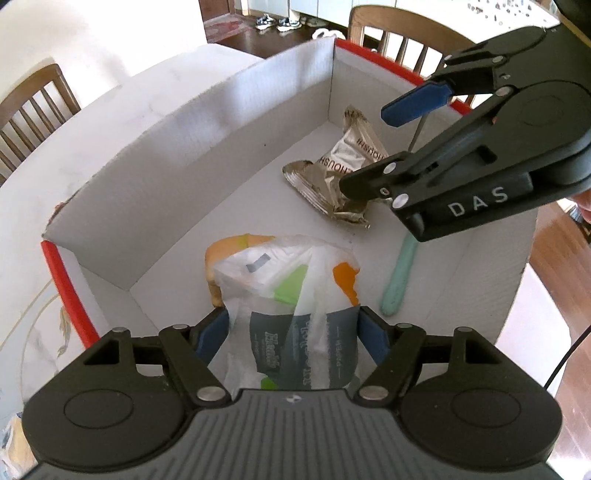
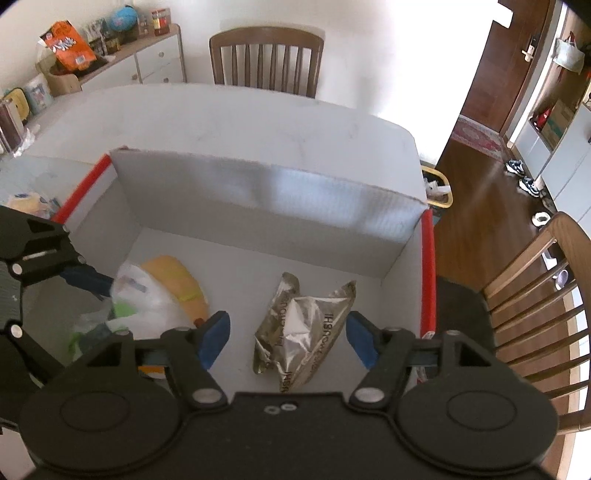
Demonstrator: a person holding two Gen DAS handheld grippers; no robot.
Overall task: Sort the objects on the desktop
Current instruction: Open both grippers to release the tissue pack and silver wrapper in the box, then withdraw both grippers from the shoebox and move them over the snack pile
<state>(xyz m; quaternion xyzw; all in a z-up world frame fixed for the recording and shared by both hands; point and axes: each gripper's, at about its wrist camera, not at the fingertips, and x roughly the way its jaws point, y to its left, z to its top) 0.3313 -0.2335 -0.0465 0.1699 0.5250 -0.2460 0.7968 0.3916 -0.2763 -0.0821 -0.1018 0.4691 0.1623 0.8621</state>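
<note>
1. Two hand-held grippers hang over an open white cardboard box (image 2: pixel 258 192) with red-edged flaps, which sits on a pale table (image 2: pixel 258 118).
2. From the left wrist view, the left gripper (image 1: pixel 293 334) points steeply down into the box, its blue pads standing either side of a plastic-wrapped pack of paper tissues (image 1: pixel 295 317). The pads sit just beside the wrapper's edges; I cannot tell whether they press on it.
3. That tissue pack lies on the box floor toward the near-left corner, with an orange and yellow packet (image 2: pixel 177 280) partly under it.
4. From the right wrist view, the right gripper (image 2: pixel 288 341) has its jaws parted, blue pads well clear of a crumpled silver foil snack wrapper (image 2: pixel 299 332) that lies on the box floor between and below them. Nothing is held.
5. Beside the wrapper, against the box's right wall, lies a pale green stick-shaped object (image 1: pixel 400 273); what it is I cannot make out.
6. Wooden chairs (image 2: pixel 266 59) stand around the table, and a sideboard (image 2: pixel 147 62) at the back left carries an orange snack bag (image 2: pixel 70 46) and a small globe (image 2: pixel 123 18).
</note>
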